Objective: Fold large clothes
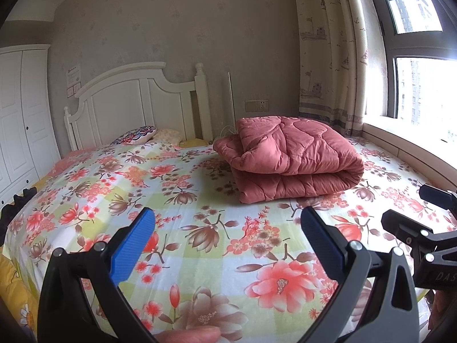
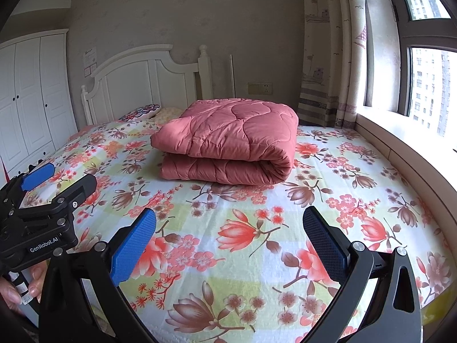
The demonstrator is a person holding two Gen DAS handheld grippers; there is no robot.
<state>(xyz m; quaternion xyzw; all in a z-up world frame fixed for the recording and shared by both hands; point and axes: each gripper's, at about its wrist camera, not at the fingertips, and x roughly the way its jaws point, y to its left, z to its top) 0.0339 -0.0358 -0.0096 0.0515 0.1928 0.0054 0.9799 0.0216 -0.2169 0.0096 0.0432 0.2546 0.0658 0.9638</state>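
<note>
A pink quilt (image 2: 228, 143), stitched in wavy lines, lies folded in puffy layers on the floral bed (image 2: 257, 243), both tools (image 1: 228, 243) (image 2: 228, 243) spread wide, empty.

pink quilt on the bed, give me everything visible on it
The pink quilt is a thick, puffy comforter in salmon-pink fabric with a slight sheen and curved stitched quilting lines. It is folded into a squat bundle of stacked layers, with the rounded fold toward the window side and looser edges toward the headboard side. It lies flat on the floral bedsheet, past mid-bed toward the headboard. Only the sheet touches it; the left tool and right tool are both open, short of it, holding nothing.
</note>
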